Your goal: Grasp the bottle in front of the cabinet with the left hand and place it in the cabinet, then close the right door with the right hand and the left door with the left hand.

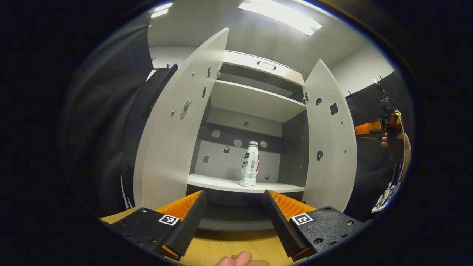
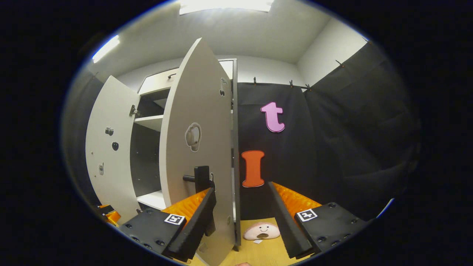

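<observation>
The white plastic bottle [image 1: 250,164] with a white cap and a green-printed label stands upright on the lower shelf [image 1: 221,183] of the tall white cabinet [image 1: 255,99], right of the shelf's middle and touching nothing else, so the placing step looks done and both doors are not yet closed. It looks light and stiff enough to hold its shape, with a smooth wall that could slip; the straight body below the shoulder would be the safest place to grip, and being narrow and tall it would tip easily if nudged high up. Its label carries green lettering and what seems a small square code, too small to read.

Going left to right in the left gripper view: the white left door [image 1: 173,133] stands wide open, then the open interior with the bottle, then the white right door [image 1: 330,147], also open, and beyond it the far-off other gripper in a hand [image 1: 395,138]. The left gripper [image 1: 234,214] sits low in front of the cabinet, jaws spread and empty, above the pale wooden tabletop [image 1: 225,247].

In the right gripper view the right gripper [image 2: 242,218] has spread, empty jaws; its left finger lies just beside the dark handle [image 2: 201,179] on the right door's outer face. A small pink plush face [image 2: 261,231] lies on the tabletop between the fingers
</observation>
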The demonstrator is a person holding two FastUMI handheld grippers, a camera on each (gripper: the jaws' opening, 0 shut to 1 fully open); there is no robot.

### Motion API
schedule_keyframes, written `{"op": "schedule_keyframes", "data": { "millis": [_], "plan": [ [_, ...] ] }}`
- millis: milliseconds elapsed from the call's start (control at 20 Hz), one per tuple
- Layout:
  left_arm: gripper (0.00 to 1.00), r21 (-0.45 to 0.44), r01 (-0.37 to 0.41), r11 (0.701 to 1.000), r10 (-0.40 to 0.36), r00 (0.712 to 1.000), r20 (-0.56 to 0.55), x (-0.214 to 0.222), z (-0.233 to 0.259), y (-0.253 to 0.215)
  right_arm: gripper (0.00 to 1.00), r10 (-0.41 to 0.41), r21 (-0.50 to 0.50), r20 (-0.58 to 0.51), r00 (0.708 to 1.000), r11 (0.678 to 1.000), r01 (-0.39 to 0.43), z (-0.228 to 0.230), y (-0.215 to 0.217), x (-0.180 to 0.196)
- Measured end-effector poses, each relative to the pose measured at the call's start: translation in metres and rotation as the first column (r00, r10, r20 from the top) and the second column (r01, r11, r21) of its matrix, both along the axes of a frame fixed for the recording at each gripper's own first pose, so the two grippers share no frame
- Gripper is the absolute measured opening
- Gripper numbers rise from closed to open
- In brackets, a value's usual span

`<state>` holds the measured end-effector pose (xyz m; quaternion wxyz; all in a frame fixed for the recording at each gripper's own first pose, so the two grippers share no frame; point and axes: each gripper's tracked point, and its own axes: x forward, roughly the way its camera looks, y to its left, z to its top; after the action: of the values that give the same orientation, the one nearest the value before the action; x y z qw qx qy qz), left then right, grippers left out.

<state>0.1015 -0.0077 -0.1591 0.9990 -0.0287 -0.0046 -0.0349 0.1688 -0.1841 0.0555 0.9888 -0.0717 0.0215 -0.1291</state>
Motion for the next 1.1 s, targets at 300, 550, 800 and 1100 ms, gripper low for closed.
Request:
{"op": "schedule_keyframes", "data": {
  "millis": [300,550,800,1100],
  "plan": [
    [0.95,-0.065,0.055,0.996,-0.056,0.998,-0.020,0.010,0.012,-0.021,0.94,0.084,0.013,-0.026,0.996,0.996,-0.084,-0.008,0.031,0.017],
    [0.95,-0.065,0.045,0.997,-0.045,0.999,-0.011,0.011,0.019,-0.018,0.94,0.160,0.041,-0.052,0.986,0.987,-0.158,-0.020,0.069,0.043],
    [0.95,-0.089,0.022,0.996,-0.024,1.000,-0.013,0.012,0.036,-0.017,0.97,0.254,0.069,-0.081,0.964,0.966,-0.249,-0.038,0.105,0.060],
    [0.95,-0.054,0.033,0.998,-0.030,0.998,0.059,0.011,0.094,-0.025,0.97,0.265,0.069,-0.097,0.959,0.963,-0.259,-0.051,0.100,0.052]
  ]
}}
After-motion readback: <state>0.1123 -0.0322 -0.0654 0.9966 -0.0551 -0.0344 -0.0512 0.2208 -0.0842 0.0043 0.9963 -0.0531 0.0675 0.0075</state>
